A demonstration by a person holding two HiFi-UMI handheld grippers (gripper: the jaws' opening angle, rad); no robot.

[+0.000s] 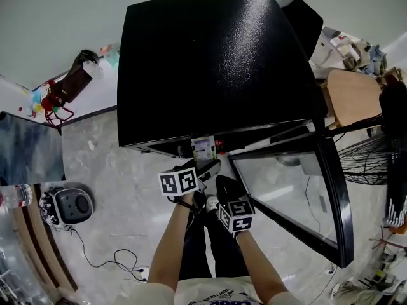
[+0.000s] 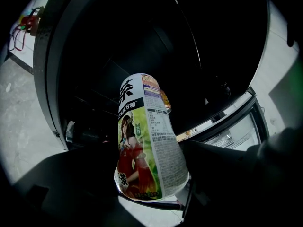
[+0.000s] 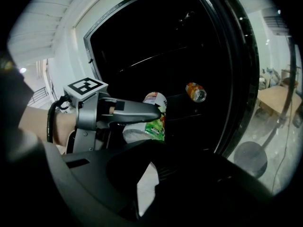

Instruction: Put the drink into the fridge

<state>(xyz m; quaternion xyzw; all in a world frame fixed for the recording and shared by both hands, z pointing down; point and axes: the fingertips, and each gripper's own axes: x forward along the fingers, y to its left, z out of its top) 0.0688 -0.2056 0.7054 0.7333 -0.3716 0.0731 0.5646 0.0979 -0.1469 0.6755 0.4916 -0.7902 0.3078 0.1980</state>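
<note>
Pale marbled floor [image 1: 127, 221] lies beneath the jaws, a wooden table [image 1: 351, 97] far to their right, and a white wall [image 1: 51, 24] beyond.

low at my left a grey round device [image 1: 73, 205] sits on the pale stone floor [image 1: 127, 221], and a thin black cable [image 1: 105, 256] loops from it toward a white plug [image 1: 144, 273]. a clear water bottle [image 1: 16, 196] lies at the far left edge. a red and black bundle [image 1: 67, 84] leans by the white wall [image 1: 57, 24]. on my right i see a wooden table [image 1: 353, 97] with a black wire frame [image 1: 369, 161] just beside it.
</note>
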